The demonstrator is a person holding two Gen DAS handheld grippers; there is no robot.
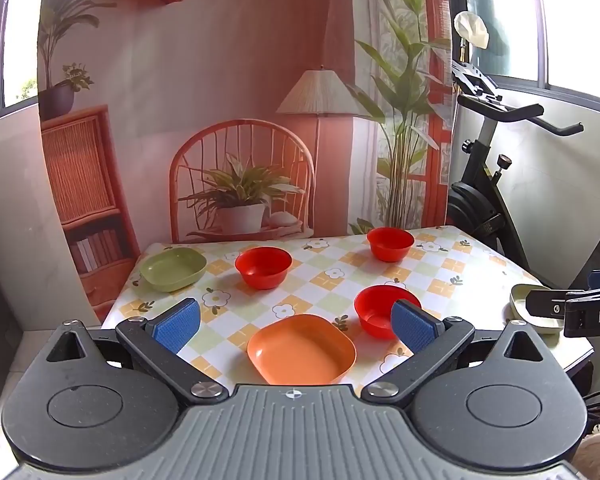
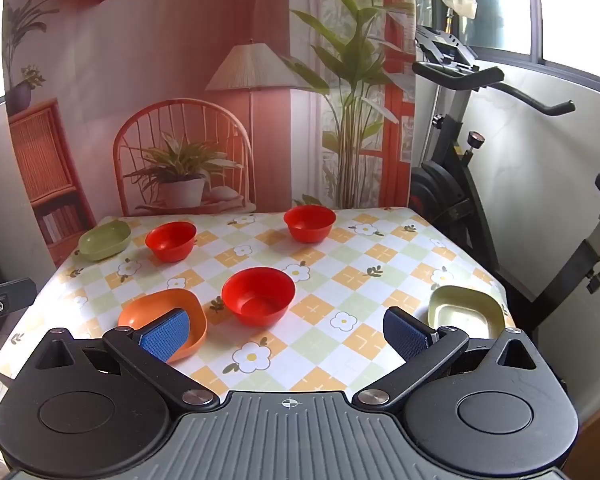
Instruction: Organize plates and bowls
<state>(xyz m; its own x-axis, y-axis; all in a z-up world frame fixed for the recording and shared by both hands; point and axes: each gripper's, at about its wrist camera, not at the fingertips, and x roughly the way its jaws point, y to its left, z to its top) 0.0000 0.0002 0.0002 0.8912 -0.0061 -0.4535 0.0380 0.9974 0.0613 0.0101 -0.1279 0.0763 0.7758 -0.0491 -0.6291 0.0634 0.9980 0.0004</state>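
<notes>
Three red bowls stand on the flowered table: near [image 1: 382,310] [image 2: 258,297], far left [image 1: 263,266] [image 2: 171,241], far right [image 1: 390,243] [image 2: 309,223]. An orange plate [image 1: 302,350] [image 2: 168,312] lies at the front. A green plate [image 1: 173,268] [image 2: 105,239] sits at the far left corner, a pale green plate [image 2: 466,312] [image 1: 520,300] at the right edge. My left gripper [image 1: 296,326] is open above the orange plate. My right gripper [image 2: 286,334] is open over bare tablecloth, holding nothing.
The table [image 2: 364,264] ends at a printed backdrop [image 1: 228,100] behind. An exercise bike [image 2: 476,160] stands to the right. The right gripper's body [image 1: 580,310] pokes into the left wrist view over the pale green plate.
</notes>
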